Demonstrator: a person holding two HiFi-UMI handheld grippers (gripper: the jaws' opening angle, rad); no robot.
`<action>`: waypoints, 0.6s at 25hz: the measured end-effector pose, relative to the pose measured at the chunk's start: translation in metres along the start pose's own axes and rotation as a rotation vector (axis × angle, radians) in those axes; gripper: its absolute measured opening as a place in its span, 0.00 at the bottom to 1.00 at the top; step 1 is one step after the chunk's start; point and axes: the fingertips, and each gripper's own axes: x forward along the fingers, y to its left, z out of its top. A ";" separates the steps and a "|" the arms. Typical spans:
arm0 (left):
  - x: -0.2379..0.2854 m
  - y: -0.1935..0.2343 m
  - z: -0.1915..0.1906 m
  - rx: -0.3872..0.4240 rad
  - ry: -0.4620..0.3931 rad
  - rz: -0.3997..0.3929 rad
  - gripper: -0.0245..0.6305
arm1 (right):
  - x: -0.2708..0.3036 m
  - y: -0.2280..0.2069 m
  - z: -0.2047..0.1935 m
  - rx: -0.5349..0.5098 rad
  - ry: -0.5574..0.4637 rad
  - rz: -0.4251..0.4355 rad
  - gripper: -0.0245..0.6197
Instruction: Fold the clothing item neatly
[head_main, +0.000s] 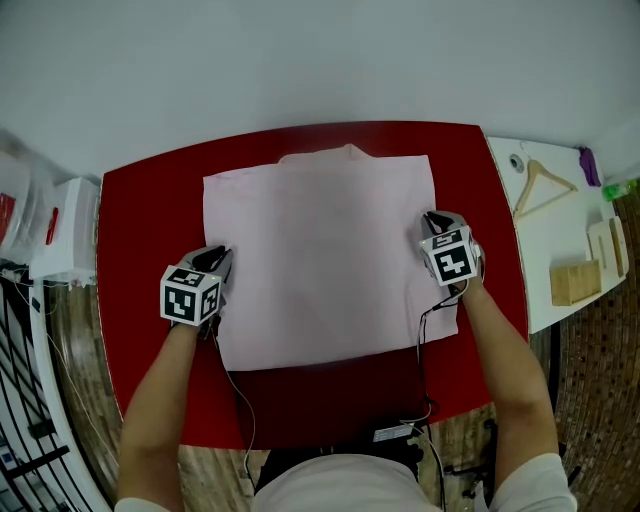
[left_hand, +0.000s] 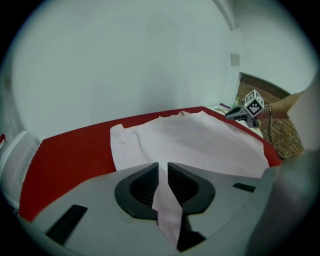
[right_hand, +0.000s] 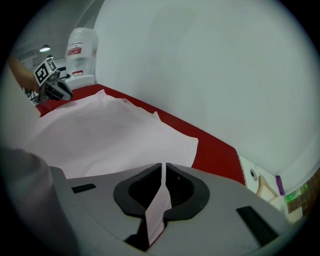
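The left gripper (left_hand: 163, 172) has its jaws nearly together & pinches a thin fold of the pink clothing item (head_main: 320, 250) btw. the ribbed pads; a strip of the cloth comes out behind the jaws, toward the camera. The right gripper (right_hand: 163, 175) is the same: jaws almost closed, w/ only a flat strip of the same cloth in the narrow gap. In the head view each gripper is at one side edge of the garment, the left one at the left edge, the right one at the right edge & a bit farther up, both above the near hem, w/ the marker cubes facing up. The clothing item is spread on the red table (head_main: 150, 200), approx. in the middle, as a broad rectangle; its far edge has a small bump at the centre, & the far left corner shows some wrinkles in the left gripper view. Red surface shows all around the cloth. Black cables (head_main: 424, 345) run from the grippers back toward the person. At the right, just beside the red table, stands a white side table (head_main: 535, 260) w/ a wooden hanger (head_main: 545, 185) & wooden blocks (head_main: 575, 283) on it. At the left a white container (head_main: 65, 225) stands near the table edge. Behind all is a plain white wall (head_main: 300, 60).
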 end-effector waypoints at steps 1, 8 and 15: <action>-0.003 -0.004 -0.002 -0.006 -0.004 -0.006 0.12 | -0.003 0.004 -0.003 -0.001 0.001 0.006 0.09; -0.022 -0.032 -0.035 -0.012 0.020 -0.045 0.11 | -0.028 0.032 -0.032 0.019 0.012 0.040 0.09; -0.036 -0.049 -0.066 0.008 0.069 -0.065 0.09 | -0.045 0.040 -0.054 0.042 0.026 0.041 0.09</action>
